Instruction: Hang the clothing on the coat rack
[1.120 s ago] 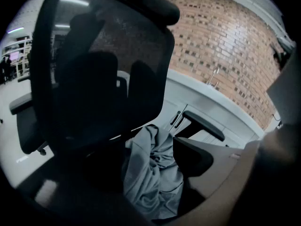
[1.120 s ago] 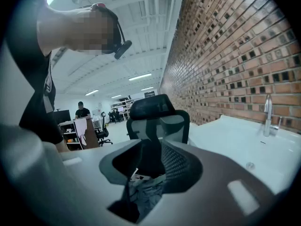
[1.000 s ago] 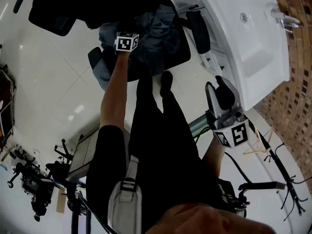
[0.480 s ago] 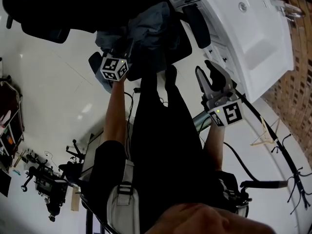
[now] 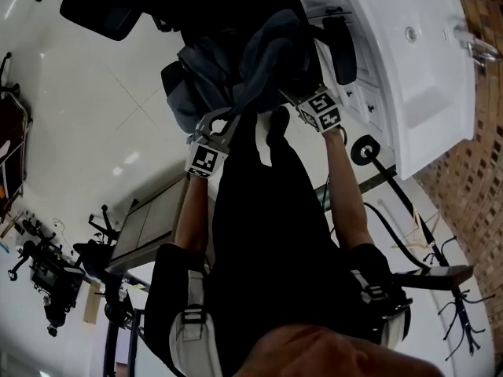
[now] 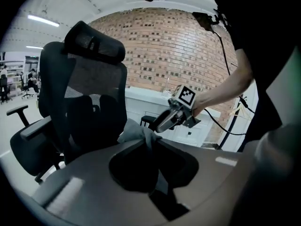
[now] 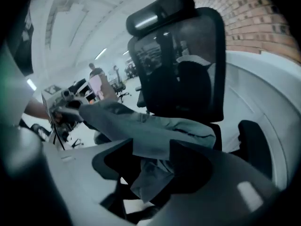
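A grey-blue piece of clothing [image 5: 236,61] lies bunched on the seat of a black office chair [image 5: 339,49]. My left gripper [image 5: 218,120] is shut on one edge of the clothing [image 6: 135,133], having closed on it within the last second, and holds that edge up off the chair. My right gripper [image 5: 292,93] is at the clothing's other side. Its jaws have just been opening and stand apart, with a fold of the clothing [image 7: 146,124] draped in the gap. A black rack with branching arms [image 5: 462,320] lies at the lower right of the head view.
A white counter with a basin [image 5: 416,61] runs along the brick wall [image 5: 479,163] to the right of the chair. The tall chair back [image 6: 89,93] stands behind the seat. Black stands and gear [image 5: 55,281] crowd the floor on the left. A cable [image 5: 385,218] trails by my right side.
The left gripper has drawn back from the chair toward me, lifting the clothing's edge. The right gripper has swung from beside my hip over to the clothing on the chair.
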The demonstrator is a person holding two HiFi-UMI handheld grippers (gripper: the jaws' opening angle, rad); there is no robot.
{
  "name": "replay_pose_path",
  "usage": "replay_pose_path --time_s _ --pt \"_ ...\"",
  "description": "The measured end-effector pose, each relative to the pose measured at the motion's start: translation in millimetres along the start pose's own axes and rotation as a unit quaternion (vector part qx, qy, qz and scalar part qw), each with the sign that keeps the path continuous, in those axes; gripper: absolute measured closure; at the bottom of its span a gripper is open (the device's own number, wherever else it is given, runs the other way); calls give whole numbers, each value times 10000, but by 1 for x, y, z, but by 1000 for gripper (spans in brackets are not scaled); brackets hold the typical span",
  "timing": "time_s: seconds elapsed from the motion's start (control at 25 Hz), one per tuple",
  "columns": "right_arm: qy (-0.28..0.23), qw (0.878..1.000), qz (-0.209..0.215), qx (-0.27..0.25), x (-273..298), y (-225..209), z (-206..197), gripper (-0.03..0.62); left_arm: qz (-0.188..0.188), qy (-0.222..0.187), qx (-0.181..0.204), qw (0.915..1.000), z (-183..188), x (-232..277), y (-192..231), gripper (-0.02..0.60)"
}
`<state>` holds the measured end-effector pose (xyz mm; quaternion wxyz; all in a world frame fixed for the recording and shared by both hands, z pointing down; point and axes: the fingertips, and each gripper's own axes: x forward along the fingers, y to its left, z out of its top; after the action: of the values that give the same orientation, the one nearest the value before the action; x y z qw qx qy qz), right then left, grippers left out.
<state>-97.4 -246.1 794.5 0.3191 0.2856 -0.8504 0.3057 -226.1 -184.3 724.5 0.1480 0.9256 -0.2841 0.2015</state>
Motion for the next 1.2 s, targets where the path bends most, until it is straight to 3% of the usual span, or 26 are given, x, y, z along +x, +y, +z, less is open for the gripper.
replay_pose_path --time_s 0.12,0.2,0.32,0.4,0.48,0.52,0.68,0.76,0.8,0.84,0.88,0.96,1.08,1.2 --pt "648 9923 311 -1007 29 9 -12 310 -73 140 263 9995 -11 -11 -18 549" --pt "1093 9791 567 -1619 40 14 -18 310 -153 380 490 9980 -20 -18 -31 549" --pt "1785 9353 885 -2924 48 24 -27 310 -460 699 982 9916 -35 -22 -61 549" --pt "2019 8922 997 -3916 51 34 -28 287 -663 842 1231 9866 -43 -25 -77 549" --pt "2080 8411 1128 -4864 56 52 -25 262 -779 968 1407 9822 -47 -28 -87 549" --pt "2110 8098 1239 -5332 59 63 -26 246 -828 1016 1484 9802 -48 -29 -91 549" --pt "2417 6653 1734 -6848 76 92 -49 214 -1029 1117 1793 9720 -48 -30 -106 549" --pt "2739 6099 1943 -7178 81 89 -65 218 -1027 1123 1843 9710 -48 -30 -107 549" --pt "2943 5941 1986 -7218 77 83 -71 267 -945 1117 1790 9729 -46 -31 -103 549" --pt "3107 5936 1946 -7164 69 77 -71 366 -782 1084 1670 9768 -44 -32 -96 549" --pt "3198 6092 1808 -7028 59 71 -67 448 -540 1011 1487 9822 -40 -35 -86 549" --pt "3231 6632 1337 -6617 34 57 -51 585 78 760 979 9923 -32 -41 -60 549" --pt "2968 7509 790 -5847 -4 49 -27 586 848 282 196 9958 -20 -50 -25 549" --pt "2142 8472 133 -4859 -42 57 16 588 1186 -440 -543 9905 3 -56 1 549"
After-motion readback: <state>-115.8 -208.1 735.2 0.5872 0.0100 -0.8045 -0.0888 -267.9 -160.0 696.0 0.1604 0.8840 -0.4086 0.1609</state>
